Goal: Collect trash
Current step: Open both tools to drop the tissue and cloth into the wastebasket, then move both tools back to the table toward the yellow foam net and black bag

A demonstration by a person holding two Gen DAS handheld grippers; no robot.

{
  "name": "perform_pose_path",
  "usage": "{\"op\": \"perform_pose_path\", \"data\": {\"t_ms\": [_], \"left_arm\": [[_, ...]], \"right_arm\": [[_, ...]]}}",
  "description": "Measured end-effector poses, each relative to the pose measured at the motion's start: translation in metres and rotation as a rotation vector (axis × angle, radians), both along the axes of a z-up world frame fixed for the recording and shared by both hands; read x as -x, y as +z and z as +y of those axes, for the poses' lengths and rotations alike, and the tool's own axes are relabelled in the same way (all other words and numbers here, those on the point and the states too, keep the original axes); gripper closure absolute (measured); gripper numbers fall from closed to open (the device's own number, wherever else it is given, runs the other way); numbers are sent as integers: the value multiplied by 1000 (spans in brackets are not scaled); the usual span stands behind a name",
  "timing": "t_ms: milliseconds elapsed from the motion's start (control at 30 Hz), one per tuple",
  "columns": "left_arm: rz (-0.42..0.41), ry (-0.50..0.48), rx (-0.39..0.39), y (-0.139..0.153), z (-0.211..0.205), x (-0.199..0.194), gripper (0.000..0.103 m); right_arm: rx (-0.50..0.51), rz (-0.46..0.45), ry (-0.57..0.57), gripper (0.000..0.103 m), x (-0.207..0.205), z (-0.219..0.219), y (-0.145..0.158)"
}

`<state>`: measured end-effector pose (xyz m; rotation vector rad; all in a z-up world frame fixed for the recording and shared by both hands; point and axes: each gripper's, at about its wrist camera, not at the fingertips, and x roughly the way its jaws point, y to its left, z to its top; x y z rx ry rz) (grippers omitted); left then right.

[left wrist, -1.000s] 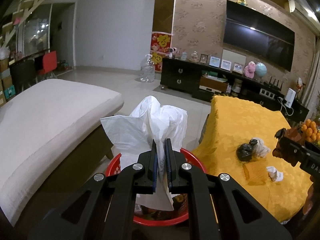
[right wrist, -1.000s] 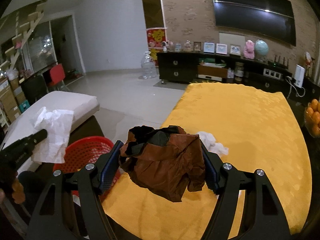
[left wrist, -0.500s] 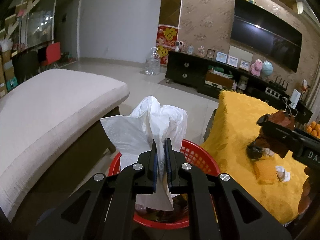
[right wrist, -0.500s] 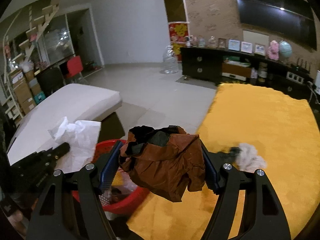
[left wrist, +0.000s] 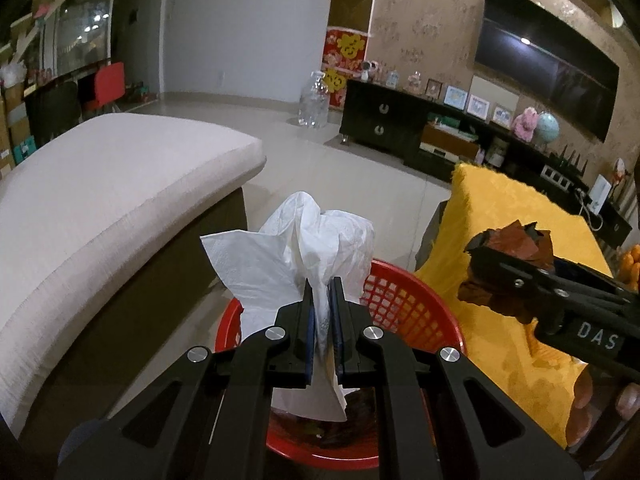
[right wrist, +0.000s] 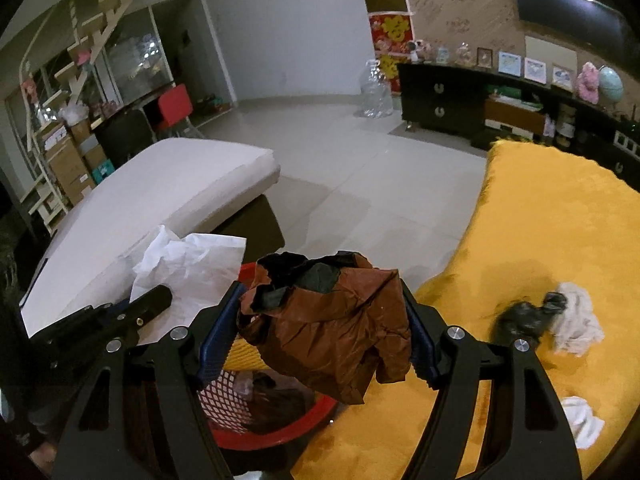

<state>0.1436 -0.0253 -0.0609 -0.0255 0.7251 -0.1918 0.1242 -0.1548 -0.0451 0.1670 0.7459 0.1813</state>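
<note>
Trash fills both grippers: a crumpled white tissue (left wrist: pixel 304 256), soft and creased with one flat folded corner, is pinched tight in the left gripper (left wrist: pixel 320 320), whose jaws are nearly together. Directly beneath and beyond it sits a round red plastic basket (left wrist: pixel 404 304) with a lattice wall. The right gripper (right wrist: pixel 326 324) stands about half open, its blue pads pressing both sides of a wrinkled brown wrapper (right wrist: pixel 332 320), glossy and foil-like with a dark inner face, hanging over the basket's rim. To the right of it, on the plush yellow tablecloth (right wrist: pixel 560 220), lie a black crumpled wad (right wrist: pixel 520 318) and pale tissue scraps (right wrist: pixel 576 322).
</note>
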Motion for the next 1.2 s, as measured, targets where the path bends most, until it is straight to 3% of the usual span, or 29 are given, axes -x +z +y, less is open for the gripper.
{"op": "perform_pose_path", "data": {"t_ms": [200, 267, 333, 767, 967, 1200], "left_arm": [[36, 12, -23, -8, -2, -9, 94], [51, 16, -24, -11, -3, -11, 79], [45, 25, -30, -11, -1, -11, 70], [6, 102, -29, -6, 16, -7, 29], [-42, 176, -16, 2, 29, -2, 18], [-87, 171, -21, 8, 27, 5, 13]], "right_arm": [[11, 42, 31, 33, -12, 13, -15], [6, 53, 41, 32, -15, 17, -18], [0, 62, 50, 32, -19, 19, -21], [-70, 62, 12, 18, -13, -2, -19], [-75, 47, 10, 18, -7, -5, -15], [-41, 13, -15, 18, 9, -13, -9]]}}
